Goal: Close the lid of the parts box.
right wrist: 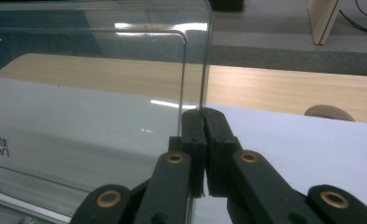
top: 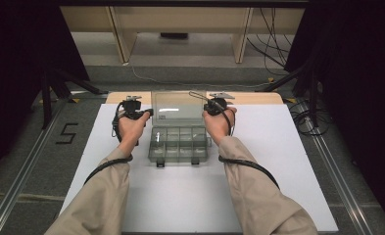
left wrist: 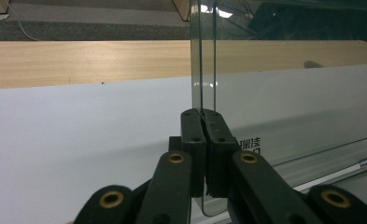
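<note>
A clear plastic compartment box (top: 179, 145) sits on the white table sheet (top: 278, 166), its see-through lid (top: 178, 108) standing upright at the back. My left gripper (top: 148, 112) is shut on the lid's left edge, and in the left gripper view the jaws (left wrist: 202, 114) pinch the thin edge of the lid (left wrist: 288, 107). My right gripper (top: 207, 107) is shut on the lid's right edge; in the right gripper view its jaws (right wrist: 202, 113) clamp the lid (right wrist: 88, 93) the same way. The compartments look empty.
A wooden strip (top: 258, 98) runs along the table's far edge behind the box. Metal rails (top: 28, 166) flank the table, and a "5" (top: 66, 133) is marked on the floor at left. Black stand legs (top: 53, 88) and cables (top: 302, 120) lie beyond the corners.
</note>
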`<action>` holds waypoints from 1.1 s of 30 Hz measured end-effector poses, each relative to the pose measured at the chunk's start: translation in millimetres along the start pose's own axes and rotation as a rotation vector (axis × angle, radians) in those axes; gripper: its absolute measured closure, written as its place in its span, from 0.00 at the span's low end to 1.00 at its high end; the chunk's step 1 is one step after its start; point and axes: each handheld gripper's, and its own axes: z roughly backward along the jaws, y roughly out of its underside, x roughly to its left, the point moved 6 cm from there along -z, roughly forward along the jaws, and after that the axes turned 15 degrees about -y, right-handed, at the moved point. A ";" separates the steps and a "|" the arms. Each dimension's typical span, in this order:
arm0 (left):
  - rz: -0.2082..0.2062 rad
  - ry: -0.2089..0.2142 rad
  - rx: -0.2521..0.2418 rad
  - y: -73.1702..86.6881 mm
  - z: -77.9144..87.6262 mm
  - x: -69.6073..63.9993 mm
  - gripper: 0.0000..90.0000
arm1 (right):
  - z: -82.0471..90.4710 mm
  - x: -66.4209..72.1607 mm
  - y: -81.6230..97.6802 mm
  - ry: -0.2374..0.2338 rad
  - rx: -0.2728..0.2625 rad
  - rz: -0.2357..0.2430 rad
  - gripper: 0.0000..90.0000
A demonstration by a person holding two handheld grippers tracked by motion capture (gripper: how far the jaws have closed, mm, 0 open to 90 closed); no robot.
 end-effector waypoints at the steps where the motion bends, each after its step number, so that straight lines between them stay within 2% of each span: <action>1: -0.004 0.001 0.002 0.0 0.2 0.1 0.97 | 0.4 0.5 -0.1 -0.002 -0.002 -0.001 0.99; 3: -0.011 0.002 0.003 -0.9 1.0 0.3 0.97 | 1.2 0.7 0.3 0.001 -0.003 0.002 0.99; 4: 0.002 0.004 -0.016 -2.9 1.0 -0.9 0.96 | 1.6 1.1 0.5 0.002 -0.005 -0.001 0.99; 6: 0.003 0.000 -0.035 -8.4 2.4 -0.9 0.92 | 2.7 2.3 0.6 0.002 -0.009 -0.006 0.99; 11: -0.007 0.003 -0.097 -32.6 9.3 -2.6 0.85 | 5.7 3.9 0.9 -0.006 -0.023 -0.002 0.99; 16: -0.013 -0.003 -0.109 -49.2 13.5 -4.7 0.84 | 8.6 4.9 1.6 -0.005 -0.030 0.005 0.99; 20: 0.007 -0.019 -0.097 -51.7 11.3 -1.3 0.86 | 10.1 6.1 2.0 -0.006 -0.034 0.011 0.99; 23: 0.009 -0.013 -0.091 -50.4 9.1 -0.5 0.89 | 10.8 6.1 2.3 -0.011 -0.037 0.018 0.99; 27: -0.004 -0.009 -0.092 -49.8 8.4 -3.6 0.93 | 11.7 6.7 2.4 -0.016 -0.037 0.020 0.99; 30: -0.024 -0.027 -0.096 -49.3 8.9 -5.1 0.95 | 12.7 6.8 2.7 -0.016 -0.037 0.022 0.99; 33: -0.027 -0.028 -0.099 -49.0 11.2 -5.6 0.96 | 13.8 7.0 3.0 -0.018 -0.038 0.025 0.98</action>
